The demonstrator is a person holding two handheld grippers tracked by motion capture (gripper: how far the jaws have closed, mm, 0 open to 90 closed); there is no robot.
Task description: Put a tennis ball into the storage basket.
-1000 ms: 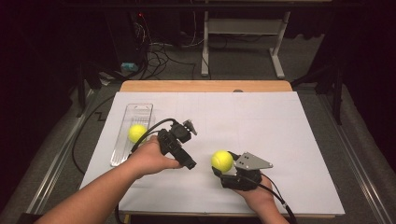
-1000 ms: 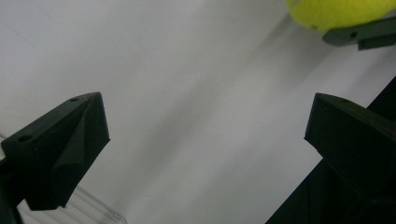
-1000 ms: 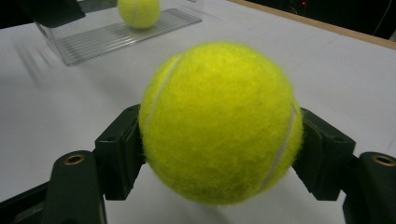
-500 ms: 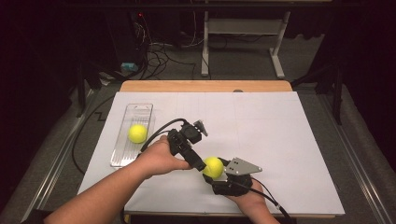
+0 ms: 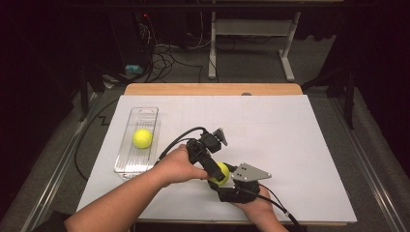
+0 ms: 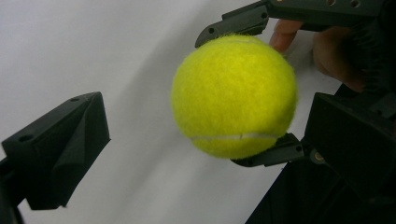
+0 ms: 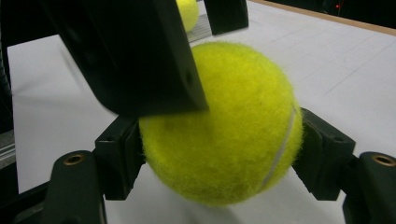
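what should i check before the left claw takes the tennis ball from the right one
1. Right claw shut on the tennis ball, a jaw on each side: ok.
2. Left claw open wide enough for the ball: ok.
3. Ball centred between the left jaws: not ok, it sits toward one jaw with a gap at the other.
4. Left jaws clear of the right jaws: cannot tell, they crowd close.
5. Ball lifted off the white sheet: ok.
6. Clear tray has room beside the second ball: ok.
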